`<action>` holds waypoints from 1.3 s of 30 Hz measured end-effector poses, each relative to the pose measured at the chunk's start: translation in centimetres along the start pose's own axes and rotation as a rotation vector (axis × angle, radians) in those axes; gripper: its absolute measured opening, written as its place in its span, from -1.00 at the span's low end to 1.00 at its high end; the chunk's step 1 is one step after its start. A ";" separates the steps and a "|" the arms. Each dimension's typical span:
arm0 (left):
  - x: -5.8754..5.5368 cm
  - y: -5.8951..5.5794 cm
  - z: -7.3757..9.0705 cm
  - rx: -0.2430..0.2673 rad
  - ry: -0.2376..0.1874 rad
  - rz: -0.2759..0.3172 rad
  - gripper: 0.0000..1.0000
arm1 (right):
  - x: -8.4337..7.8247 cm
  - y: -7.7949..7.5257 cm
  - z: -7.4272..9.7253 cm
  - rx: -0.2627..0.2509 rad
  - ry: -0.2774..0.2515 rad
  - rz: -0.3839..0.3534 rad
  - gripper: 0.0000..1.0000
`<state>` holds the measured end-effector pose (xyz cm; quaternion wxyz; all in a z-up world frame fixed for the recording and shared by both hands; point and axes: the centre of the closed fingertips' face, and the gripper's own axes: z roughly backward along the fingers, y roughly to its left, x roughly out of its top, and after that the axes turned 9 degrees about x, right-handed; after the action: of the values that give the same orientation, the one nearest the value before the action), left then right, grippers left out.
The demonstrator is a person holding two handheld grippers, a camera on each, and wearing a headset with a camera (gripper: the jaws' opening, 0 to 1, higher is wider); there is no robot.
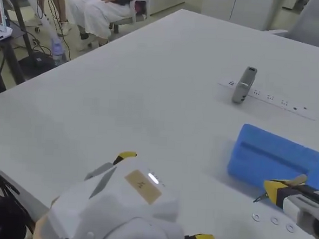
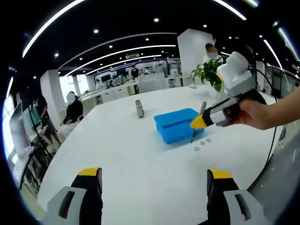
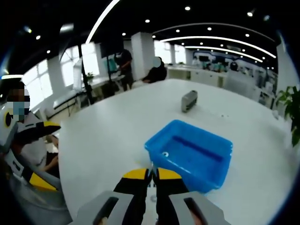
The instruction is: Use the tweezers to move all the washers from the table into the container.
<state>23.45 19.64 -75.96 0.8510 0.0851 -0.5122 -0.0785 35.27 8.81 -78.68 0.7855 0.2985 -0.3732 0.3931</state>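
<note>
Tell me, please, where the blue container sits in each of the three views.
Head view: the blue container is at the right, below mid-height.
Left gripper view: the container is just right of centre.
Right gripper view: the container is centre-right, in the lower half.
Shared landmark: the grey device lying beyond the container.

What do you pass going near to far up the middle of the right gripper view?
right gripper → blue container → grey device → person in a dark top at the far desks.
</note>
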 end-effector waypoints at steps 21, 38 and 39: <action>0.0 -0.1 0.0 0.000 -0.002 -0.010 0.88 | -0.2 -0.9 0.0 -0.017 0.006 -0.007 -0.95; -0.2 -0.3 -0.1 -0.005 0.008 -0.024 0.87 | -2.2 -1.1 0.6 -0.026 0.056 -0.039 -0.95; -0.3 -0.2 -0.1 -0.004 0.010 -0.025 0.87 | -2.2 -1.1 0.7 -0.027 0.058 -0.039 -0.95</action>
<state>23.37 19.48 -76.30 0.8529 0.0900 -0.5064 -0.0897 35.03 6.87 -80.35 0.8076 0.2834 -0.3497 0.3809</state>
